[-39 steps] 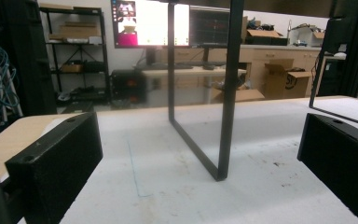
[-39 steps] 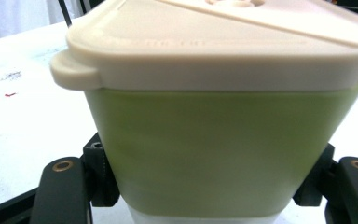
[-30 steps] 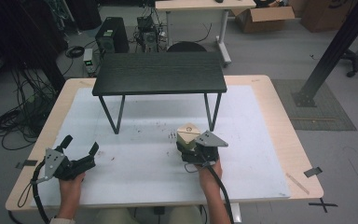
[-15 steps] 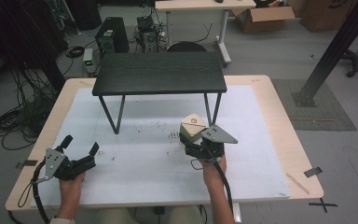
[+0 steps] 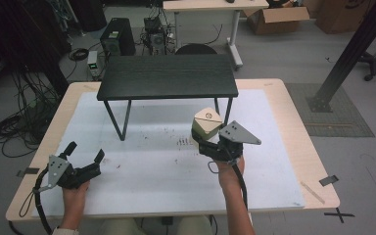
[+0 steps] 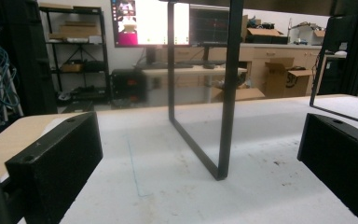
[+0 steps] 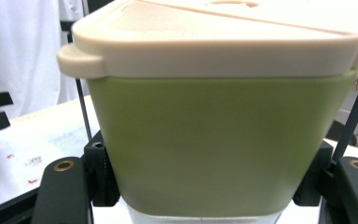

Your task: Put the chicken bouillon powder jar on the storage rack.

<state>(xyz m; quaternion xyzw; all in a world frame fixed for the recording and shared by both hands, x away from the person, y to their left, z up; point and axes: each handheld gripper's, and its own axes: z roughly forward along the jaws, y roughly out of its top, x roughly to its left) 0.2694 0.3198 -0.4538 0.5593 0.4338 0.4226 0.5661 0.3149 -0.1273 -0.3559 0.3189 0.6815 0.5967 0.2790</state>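
Note:
A square green container (image 5: 205, 129) with a cream lid hangs above the white mat, in front of the small black table's right legs. My right gripper (image 5: 206, 142) is shut on its lower walls. Up close in the right gripper view the green container (image 7: 214, 144) sits between the two black jaws, its cream lid (image 7: 214, 46) on top. My left gripper (image 5: 84, 155) rests at the table's front left, open, with nothing between its fingers. In the left gripper view its black fingers (image 6: 56, 163) frame a leg of the black table (image 6: 226, 93).
A small black table (image 5: 166, 76) stands on thin metal legs at the back of the white mat (image 5: 152, 161). The wooden tabletop (image 5: 303, 142) borders the mat. A black post base (image 5: 323, 103) stands on the floor to the right.
My right gripper has lifted the green container off the mat and carried it a little toward the black table. The left gripper has stayed put.

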